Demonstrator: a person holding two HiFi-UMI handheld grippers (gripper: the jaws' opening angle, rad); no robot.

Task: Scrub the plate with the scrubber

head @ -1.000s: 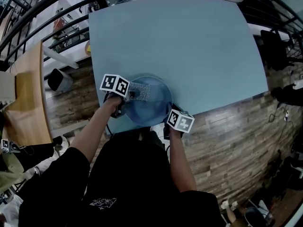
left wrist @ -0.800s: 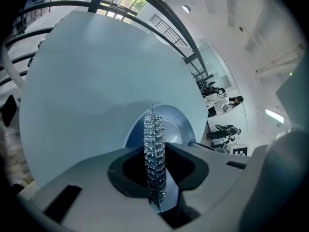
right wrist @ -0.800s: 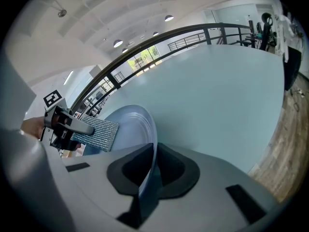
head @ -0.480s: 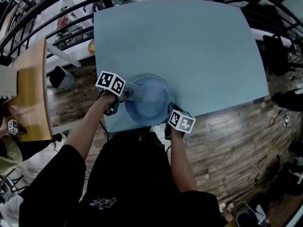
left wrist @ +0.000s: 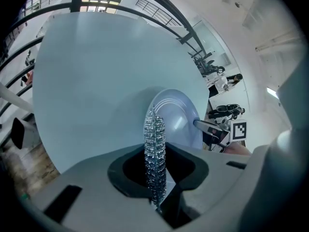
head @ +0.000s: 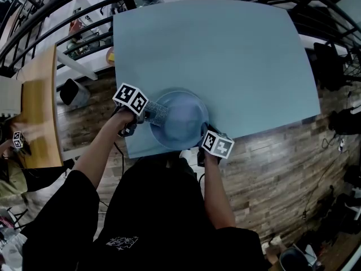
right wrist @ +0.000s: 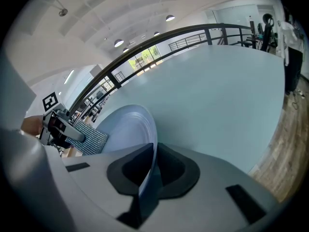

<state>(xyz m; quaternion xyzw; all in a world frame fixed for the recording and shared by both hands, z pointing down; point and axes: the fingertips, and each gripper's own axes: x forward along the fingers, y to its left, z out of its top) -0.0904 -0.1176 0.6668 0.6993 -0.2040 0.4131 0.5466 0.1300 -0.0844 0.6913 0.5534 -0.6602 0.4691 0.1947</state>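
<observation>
The light is bright, even and diffuse throughout. In the right gripper view, ceiling lamps (right wrist: 118, 43) glow as small white spots, and the windows (right wrist: 145, 57) behind the railing (right wrist: 207, 27) are washed out. In the head view the desk (head: 225, 55) is evenly lit with only faint shadow, while the floor (head: 282, 168) darkens toward the frame edges. A soft sheen lies on the plate (left wrist: 181, 122), and the scrubber (left wrist: 154, 144) sparkles with tiny highlights. Wide-angle distortion bends straight lines into arcs, and both gripper views have black vignetted corners. The near bodies of the left tongs (left wrist: 155, 178) and right tongs (right wrist: 147, 175) are out of focus.
</observation>
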